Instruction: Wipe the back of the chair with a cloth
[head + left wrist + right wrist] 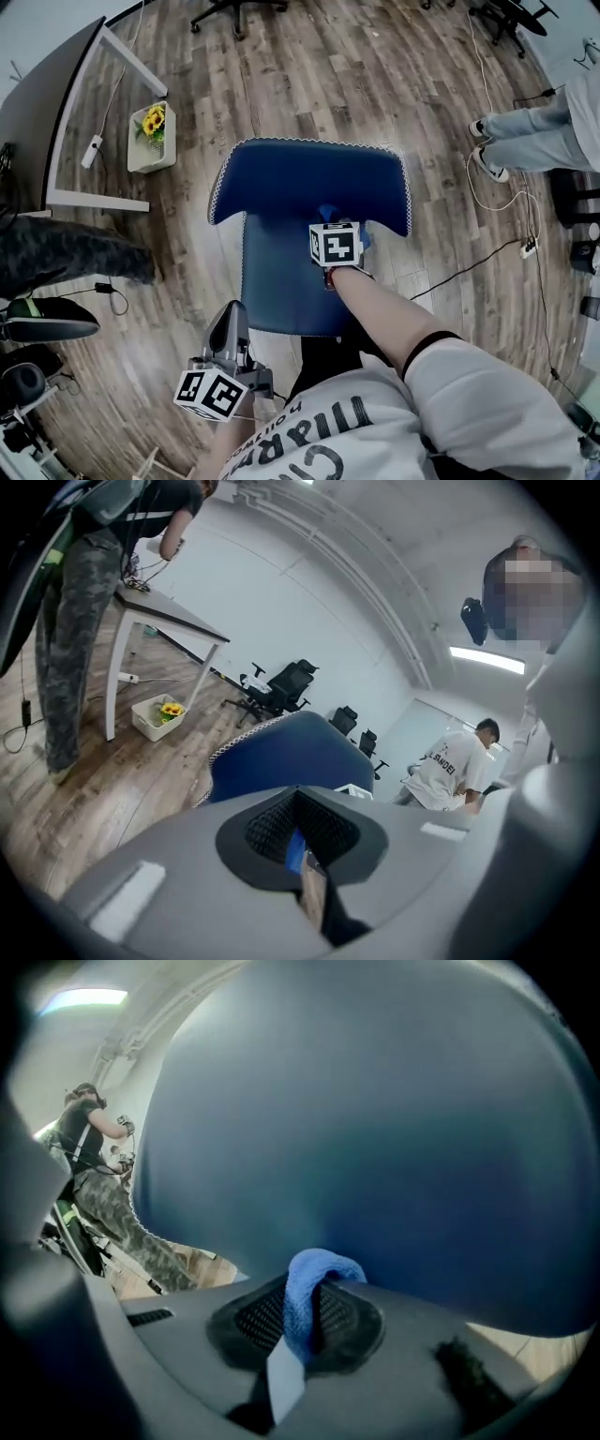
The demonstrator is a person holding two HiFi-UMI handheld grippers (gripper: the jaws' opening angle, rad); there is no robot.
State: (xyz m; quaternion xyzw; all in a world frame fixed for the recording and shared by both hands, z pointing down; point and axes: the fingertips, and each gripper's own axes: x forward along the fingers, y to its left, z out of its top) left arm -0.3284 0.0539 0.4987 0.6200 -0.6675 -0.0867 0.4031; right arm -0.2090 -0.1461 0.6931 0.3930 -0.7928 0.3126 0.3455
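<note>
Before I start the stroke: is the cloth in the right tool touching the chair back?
Cannot tell. The right gripper view shows the cloth overlapping the chair back, contact line unclear; the head view hides it.

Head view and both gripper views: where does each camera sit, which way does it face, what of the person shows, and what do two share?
Head view: on the head, facing steeply down at the blue chair; shows a forearm, left claw, right claw.
Left gripper view: on the left claw, facing across the room; shut jaws show.
Right gripper view: on the right claw, facing the chair back closely; jaws shut on blue cloth.
Shared: head and left gripper views show the flower box.
</note>
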